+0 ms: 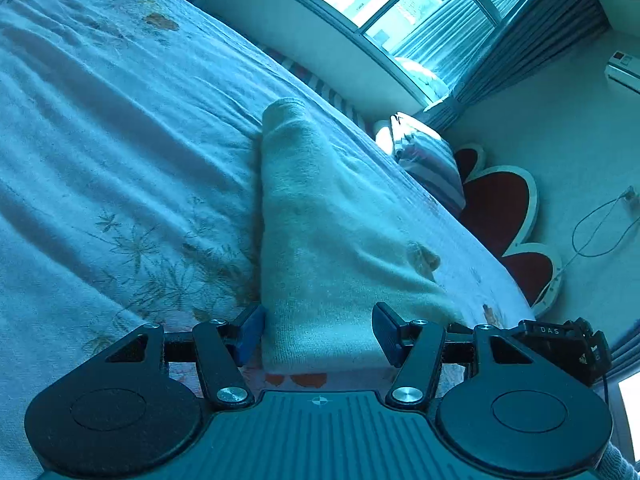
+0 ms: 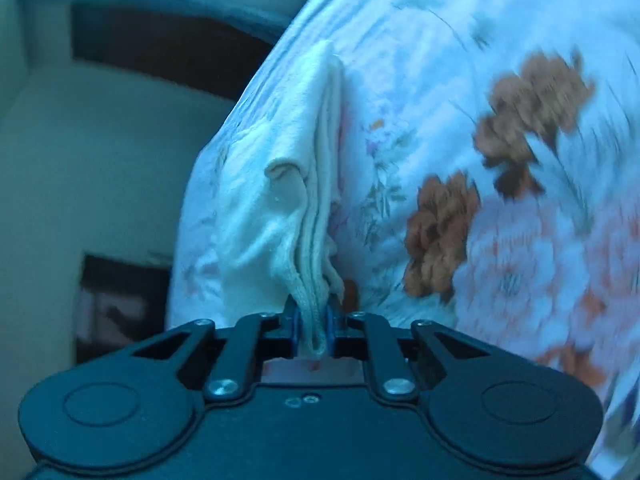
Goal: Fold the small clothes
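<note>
Right gripper (image 2: pixel 313 330) clamped on white garment (image 2: pixel 288 184), left gripper (image 1: pixel 318 330) spread apart, floral bedsheet (image 1: pixel 120 140)

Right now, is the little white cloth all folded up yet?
Partly. The white cloth already lies doubled in layers on the flowery bedsheet. The right gripper is pinching its layered edge; the left gripper is open around the other end. Finishing the fold and letting go remain.

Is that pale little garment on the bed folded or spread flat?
Folded. The garment shows several stacked layers along its edge, pinched together by the right gripper.
</note>
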`<action>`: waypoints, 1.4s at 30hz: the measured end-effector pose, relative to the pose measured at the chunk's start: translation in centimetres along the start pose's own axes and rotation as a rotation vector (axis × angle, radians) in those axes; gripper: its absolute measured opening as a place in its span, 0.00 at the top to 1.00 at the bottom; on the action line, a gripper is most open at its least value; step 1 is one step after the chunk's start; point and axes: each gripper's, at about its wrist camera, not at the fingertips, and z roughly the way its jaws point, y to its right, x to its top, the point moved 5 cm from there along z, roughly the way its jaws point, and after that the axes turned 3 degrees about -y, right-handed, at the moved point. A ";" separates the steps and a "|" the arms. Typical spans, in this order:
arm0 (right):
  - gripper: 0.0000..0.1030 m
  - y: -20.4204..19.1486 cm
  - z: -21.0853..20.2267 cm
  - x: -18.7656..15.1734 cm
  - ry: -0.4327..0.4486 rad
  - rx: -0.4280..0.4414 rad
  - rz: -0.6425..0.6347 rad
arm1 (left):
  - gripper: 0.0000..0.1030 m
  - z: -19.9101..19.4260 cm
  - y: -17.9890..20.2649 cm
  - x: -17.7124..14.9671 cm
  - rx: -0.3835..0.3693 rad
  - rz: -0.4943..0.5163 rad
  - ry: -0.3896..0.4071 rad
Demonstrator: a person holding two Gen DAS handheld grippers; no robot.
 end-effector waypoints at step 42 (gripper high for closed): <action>0.61 -8.6 3.1 6.8 0.231 -0.538 -0.846 | 0.10 3.2 5.3 7.2 0.441 0.306 0.101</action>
